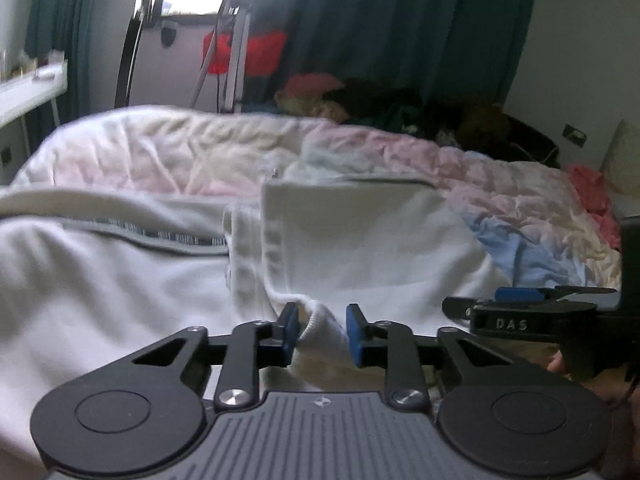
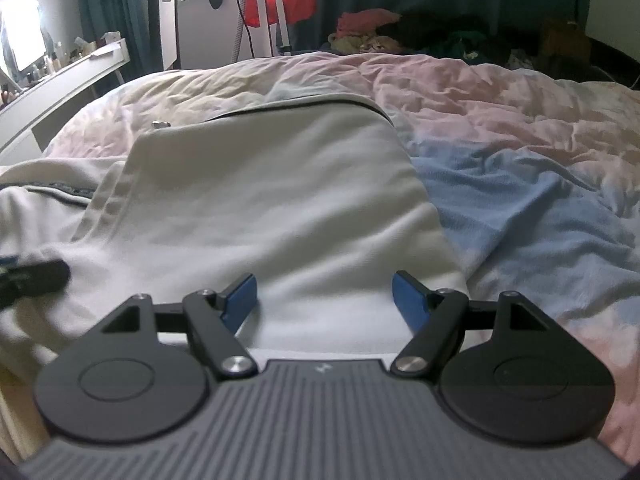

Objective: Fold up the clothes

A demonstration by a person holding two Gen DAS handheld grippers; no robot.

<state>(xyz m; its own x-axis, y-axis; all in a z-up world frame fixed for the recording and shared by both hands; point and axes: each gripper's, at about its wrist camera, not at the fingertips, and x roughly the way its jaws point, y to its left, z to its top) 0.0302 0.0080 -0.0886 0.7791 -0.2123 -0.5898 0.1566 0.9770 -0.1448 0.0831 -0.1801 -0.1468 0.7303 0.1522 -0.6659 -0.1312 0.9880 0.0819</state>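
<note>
A white fleece garment [image 1: 360, 240] with a dark zipper line lies on the bed, one part folded over itself; it also shows in the right wrist view [image 2: 260, 200]. My left gripper [image 1: 322, 330] is partly open, its blue pads on either side of a ribbed white cuff [image 1: 320, 326], with a gap on the right side. My right gripper [image 2: 324, 300] is wide open and empty, low over the near edge of the garment. The right gripper shows at the right edge of the left wrist view [image 1: 532, 304]. The left gripper's tip shows blurred at the left of the right wrist view [image 2: 32, 278].
The bed has a rumpled pink, cream and blue duvet [image 2: 520, 160]. A heap of dark and red clothes [image 2: 420, 32] lies at the far side. A white desk [image 2: 60, 80] stands left. A red item [image 1: 244, 54] hangs by the window.
</note>
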